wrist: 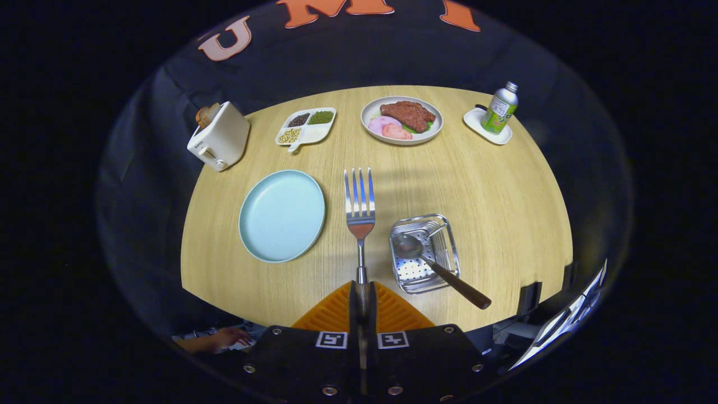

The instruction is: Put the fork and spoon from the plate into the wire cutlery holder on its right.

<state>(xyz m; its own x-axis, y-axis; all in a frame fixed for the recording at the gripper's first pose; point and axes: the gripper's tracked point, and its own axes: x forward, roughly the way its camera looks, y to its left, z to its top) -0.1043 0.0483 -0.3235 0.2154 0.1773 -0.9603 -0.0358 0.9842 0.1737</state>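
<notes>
The gripper (362, 294) is seen closed on the fork (359, 210), whose thin handle is pinched between the two orange ribbed fingers (331, 314) pressed nearly together. The fork is carried straight ahead of the fingers, tines pointing away, above the wooden table (493, 185). To the left of the fork, and apart from it, the pale blue plate (282, 215) is set flat on the table with nothing on it. To the right of the fork, just beside the fingertips, the wire cutlery holder (424, 252) is seen from above as a square metal basket with a perforated bottom. The spoon (435, 266) is already lodged in it, its bowl inside the basket and its dark handle leaning out over the near right rim. Farther beyond, a white toaster (220, 137) is placed at the far left, a divided dish of beans (305, 126) next to it, a plate of meat (401, 119) at the far middle, and a bottle (500, 108) standing on a small white tray (487, 125) at the far right. A hand (227, 338) is visible below the table's near edge, left of the gripper.
</notes>
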